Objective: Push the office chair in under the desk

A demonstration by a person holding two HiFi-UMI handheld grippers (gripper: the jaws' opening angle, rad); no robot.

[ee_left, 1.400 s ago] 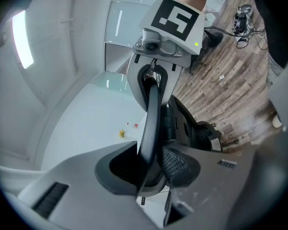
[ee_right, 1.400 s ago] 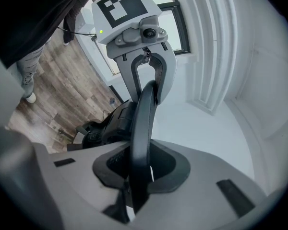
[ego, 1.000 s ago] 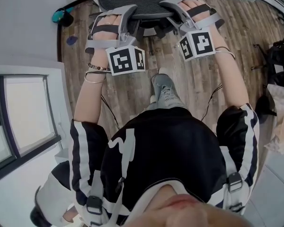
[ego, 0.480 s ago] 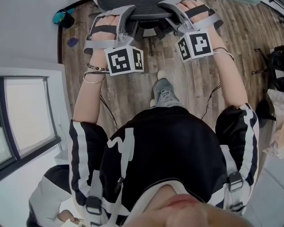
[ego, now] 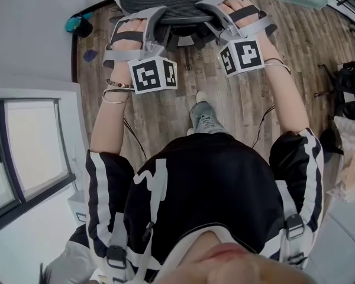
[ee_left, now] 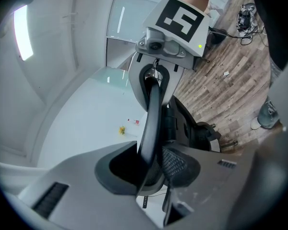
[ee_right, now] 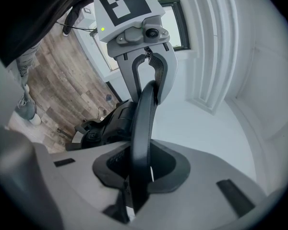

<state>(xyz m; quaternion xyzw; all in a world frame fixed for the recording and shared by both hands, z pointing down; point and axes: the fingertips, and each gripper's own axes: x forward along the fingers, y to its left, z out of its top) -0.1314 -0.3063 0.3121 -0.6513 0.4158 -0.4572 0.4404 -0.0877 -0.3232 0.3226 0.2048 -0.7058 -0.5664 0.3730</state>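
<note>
Much of the room seen in the head view is wood-plank floor [ego: 165, 111], where a person in a black top with white stripes [ego: 195, 188] stands with both arms stretched forward; a window [ego: 29, 147] sits at the person's left, and a white bench [ee_left: 81, 133] lies ahead. The black office chair [ego: 177, 3] stands between the person and the bench, the top rail of its mesh backrest close to the bench's edge and its seat out of sight from above. The left claw [ego: 155, 15] is clamped on the rail's left end and the right claw [ego: 216, 6] on its right end, the rail running between the jaws in both gripper views. The left marker cube [ego: 154, 76] and the right marker cube [ego: 242, 55] face up toward the head. One grey shoe [ego: 204, 114] shows on the floor beneath the arms, bracelets [ego: 118, 90] ring the left wrist, a small teal object [ego: 77, 22] lies on the floor by the wall, and a tiny yellow item [ee_left: 121, 129] sits on the bench
</note>
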